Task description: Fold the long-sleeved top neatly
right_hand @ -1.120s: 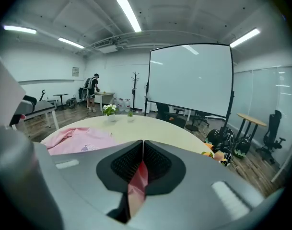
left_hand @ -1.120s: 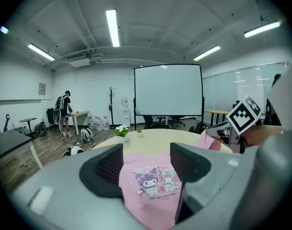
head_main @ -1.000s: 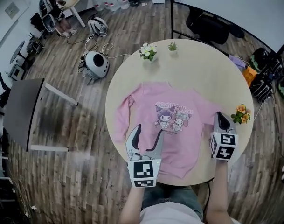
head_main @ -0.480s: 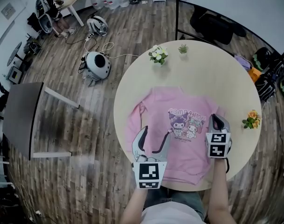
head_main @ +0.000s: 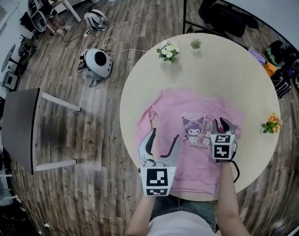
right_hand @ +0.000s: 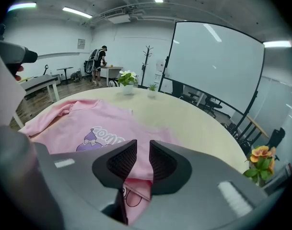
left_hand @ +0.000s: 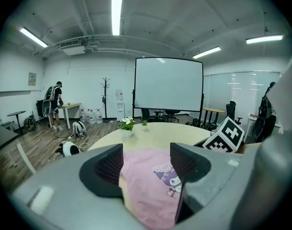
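A pink long-sleeved top (head_main: 181, 156) with a cartoon print lies flat on the round beige table (head_main: 228, 63), its hem toward me. My right gripper (head_main: 223, 124) is low over the top's right side, beside the print. Its jaws have just been opening and now stand a little apart, with a fold of pink cloth (right_hand: 136, 188) loose in the gap between them. My left gripper (head_main: 163, 135) hovers open over the top's near left part, nothing between its fingers. In the left gripper view the top (left_hand: 150, 181) shows between the left gripper's (left_hand: 146, 164) wide jaws.
White flowers (head_main: 169, 50) and a small green plant (head_main: 195, 44) stand at the table's far edge, orange flowers (head_main: 272, 123) at its right edge. A round white device (head_main: 97, 63) and a grey table (head_main: 19, 127) are on the floor to the left. A person (left_hand: 53, 104) stands far back.
My right gripper has come in from the table's right edge onto the top, bringing the sleeve along, and its jaws have parted. The left gripper stays open over the near left.
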Demonstrator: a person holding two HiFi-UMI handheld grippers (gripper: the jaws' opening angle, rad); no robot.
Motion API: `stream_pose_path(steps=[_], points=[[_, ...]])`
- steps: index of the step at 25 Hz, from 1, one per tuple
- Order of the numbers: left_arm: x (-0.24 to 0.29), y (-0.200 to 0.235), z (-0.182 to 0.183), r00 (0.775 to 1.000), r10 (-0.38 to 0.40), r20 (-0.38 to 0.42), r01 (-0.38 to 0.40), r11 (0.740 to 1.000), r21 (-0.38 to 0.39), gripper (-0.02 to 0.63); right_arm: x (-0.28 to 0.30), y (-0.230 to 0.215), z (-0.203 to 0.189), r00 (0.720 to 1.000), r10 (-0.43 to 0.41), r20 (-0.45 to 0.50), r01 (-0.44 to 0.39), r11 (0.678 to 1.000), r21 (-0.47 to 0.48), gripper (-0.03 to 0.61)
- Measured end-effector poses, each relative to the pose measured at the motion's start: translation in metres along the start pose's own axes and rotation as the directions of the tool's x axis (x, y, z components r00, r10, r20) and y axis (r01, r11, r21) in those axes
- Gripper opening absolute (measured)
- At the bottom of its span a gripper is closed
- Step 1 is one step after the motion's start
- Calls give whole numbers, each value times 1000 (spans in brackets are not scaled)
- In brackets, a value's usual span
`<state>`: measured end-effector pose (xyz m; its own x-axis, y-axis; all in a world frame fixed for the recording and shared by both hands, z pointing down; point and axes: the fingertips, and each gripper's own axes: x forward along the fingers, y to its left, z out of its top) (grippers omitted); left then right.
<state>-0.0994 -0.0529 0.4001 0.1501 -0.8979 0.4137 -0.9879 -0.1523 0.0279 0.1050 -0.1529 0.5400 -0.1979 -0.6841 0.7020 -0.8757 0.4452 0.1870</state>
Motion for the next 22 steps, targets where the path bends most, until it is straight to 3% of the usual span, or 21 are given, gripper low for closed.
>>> stream_pose_path(steps=[7, 15, 22], points=[[21, 1, -7, 999, -35, -26, 35, 999, -4, 298, -1, -4, -3, 999, -36, 16, 34, 994, 101, 161], [46, -25, 6, 994, -108, -28, 109, 994, 19, 298, -35, -78, -15, 979, -203, 23, 194, 958, 209, 161], [67, -60, 14, 982, -184, -33, 185, 981, 52, 298, -50, -125, -46, 964, -265, -19, 259, 920, 293, 161]])
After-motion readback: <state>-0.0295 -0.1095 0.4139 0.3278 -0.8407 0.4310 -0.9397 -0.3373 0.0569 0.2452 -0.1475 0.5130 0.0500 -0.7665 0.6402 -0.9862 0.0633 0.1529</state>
